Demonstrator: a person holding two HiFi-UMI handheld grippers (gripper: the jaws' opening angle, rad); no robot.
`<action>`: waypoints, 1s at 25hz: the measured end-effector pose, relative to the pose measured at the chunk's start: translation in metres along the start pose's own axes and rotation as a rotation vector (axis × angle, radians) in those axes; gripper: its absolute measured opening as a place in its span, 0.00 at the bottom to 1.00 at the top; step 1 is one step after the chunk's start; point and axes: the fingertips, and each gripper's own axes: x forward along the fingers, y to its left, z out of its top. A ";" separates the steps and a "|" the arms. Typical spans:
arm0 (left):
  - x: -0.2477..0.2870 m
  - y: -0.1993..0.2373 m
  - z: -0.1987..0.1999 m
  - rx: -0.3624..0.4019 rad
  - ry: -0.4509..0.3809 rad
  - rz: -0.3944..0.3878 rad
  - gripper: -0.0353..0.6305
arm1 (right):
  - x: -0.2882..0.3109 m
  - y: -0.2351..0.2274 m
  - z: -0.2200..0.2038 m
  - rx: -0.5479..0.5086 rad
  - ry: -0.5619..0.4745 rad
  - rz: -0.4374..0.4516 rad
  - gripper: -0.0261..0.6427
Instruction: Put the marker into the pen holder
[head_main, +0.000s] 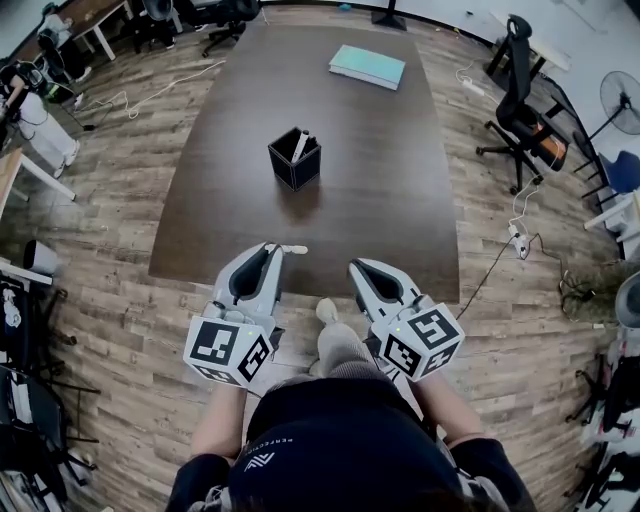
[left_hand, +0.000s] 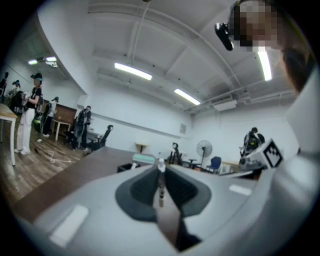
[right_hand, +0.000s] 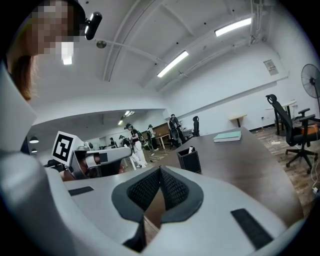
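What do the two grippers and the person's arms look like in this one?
Both the left gripper and right gripper are light grey moulded shells tapering to a point, with dark textured pads inside the fingers. Each carries a white cube with black square markers at its rear. No cables show. The person wears a dark top with a white logo; forearms bare.

We record a dark brown desk (head_main: 380, 180) on a wood-plank floor (head_main: 130, 300). A black office chair (head_main: 522, 110) stands to its right, with a fan (head_main: 622, 103) further right. Loose cables (head_main: 150, 95) lie on the floor. Strip lights (left_hand: 132, 71) burn along the white ceiling (left_hand: 165, 30).
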 end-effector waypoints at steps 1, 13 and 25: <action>0.006 0.005 0.002 0.001 -0.004 0.009 0.12 | 0.007 -0.004 0.003 -0.001 -0.002 0.008 0.04; 0.088 0.052 0.027 -0.001 -0.022 0.084 0.12 | 0.078 -0.070 0.040 0.005 0.015 0.070 0.04; 0.128 0.095 0.035 -0.022 -0.026 0.168 0.12 | 0.133 -0.099 0.051 0.033 0.054 0.127 0.04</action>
